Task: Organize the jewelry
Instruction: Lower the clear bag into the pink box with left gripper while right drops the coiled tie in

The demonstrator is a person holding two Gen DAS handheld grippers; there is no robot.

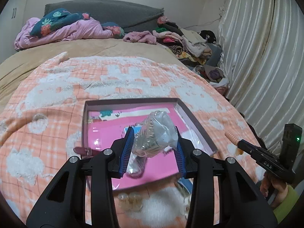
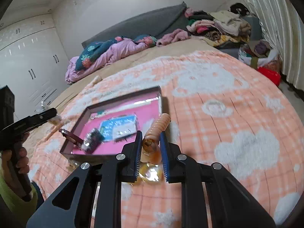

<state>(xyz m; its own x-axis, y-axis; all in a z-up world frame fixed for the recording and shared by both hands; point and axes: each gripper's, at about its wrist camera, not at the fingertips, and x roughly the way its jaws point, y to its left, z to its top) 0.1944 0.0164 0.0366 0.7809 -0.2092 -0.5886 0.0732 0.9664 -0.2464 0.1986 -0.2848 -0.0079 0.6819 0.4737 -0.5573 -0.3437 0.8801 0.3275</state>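
Note:
My left gripper (image 1: 153,130) is shut on a clear plastic bag (image 1: 157,133) with a chain and white padding inside, held above a shallow box (image 1: 131,101) with a pink lining. A small dark bag (image 2: 93,140) and a printed card (image 2: 119,126) lie in the box (image 2: 76,128), and a maroon strap (image 1: 83,150) hangs over its left edge. My right gripper (image 2: 151,134) is shut on a peach ribbed hair clip (image 2: 158,125) with an amber base, lifted just right of the box. Amber translucent beads (image 2: 152,172) lie on the blanket beneath it. Each view also catches the other gripper from the side: the right gripper (image 1: 238,144) and the left gripper (image 2: 54,112).
The box rests on an orange and white fleece blanket (image 1: 57,87) on a bed. A clear round piece (image 2: 214,106) lies on the blanket. Crumpled bedding (image 1: 62,28) and a clothes pile (image 1: 186,39) are at the far end, a curtain (image 1: 256,57) on the right, wardrobes (image 2: 28,60) on the left.

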